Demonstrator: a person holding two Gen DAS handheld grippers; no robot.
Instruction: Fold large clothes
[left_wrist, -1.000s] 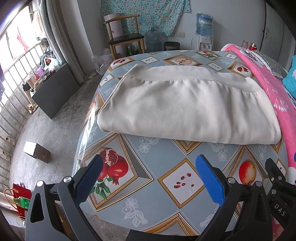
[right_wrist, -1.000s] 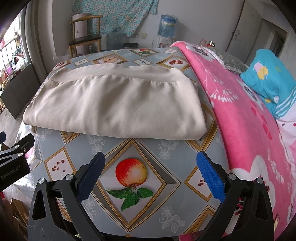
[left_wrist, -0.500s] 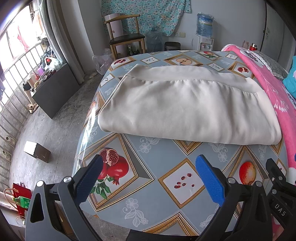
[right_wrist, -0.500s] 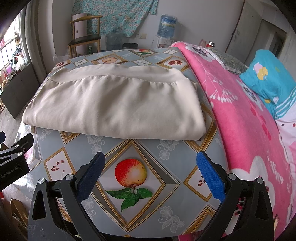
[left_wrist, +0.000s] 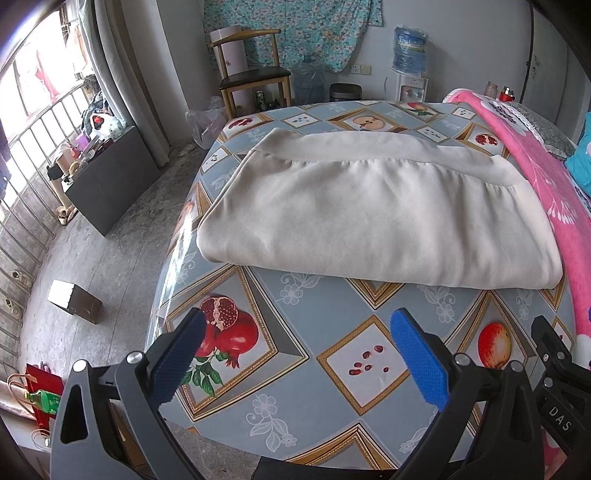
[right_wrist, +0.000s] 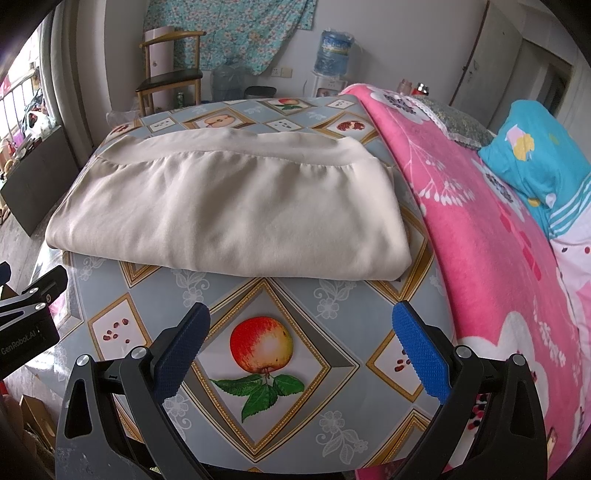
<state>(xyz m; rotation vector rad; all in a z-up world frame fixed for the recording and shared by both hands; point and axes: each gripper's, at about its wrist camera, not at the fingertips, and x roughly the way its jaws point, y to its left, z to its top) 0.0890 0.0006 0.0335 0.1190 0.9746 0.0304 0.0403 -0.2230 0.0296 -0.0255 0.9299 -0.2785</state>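
A cream garment (left_wrist: 373, 214) lies folded into a broad rectangle on the fruit-patterned tablecloth (left_wrist: 303, 332), with a smooth band along its far edge; the right wrist view shows the same cream garment (right_wrist: 229, 210). My left gripper (left_wrist: 299, 332) hovers open over the tablecloth in front of the garment's near fold, with nothing between its blue pads. My right gripper (right_wrist: 301, 325) also stands open, above a printed apple, short of the garment's near right corner. Neither gripper touches the cloth.
A pink floral blanket (right_wrist: 491, 236) and a blue pillow (right_wrist: 535, 158) lie to the right of the table surface. A wooden chair (left_wrist: 251, 70), water dispenser (left_wrist: 408, 62) and bin stand by the far wall. A small box (left_wrist: 74, 301) sits on the floor at left.
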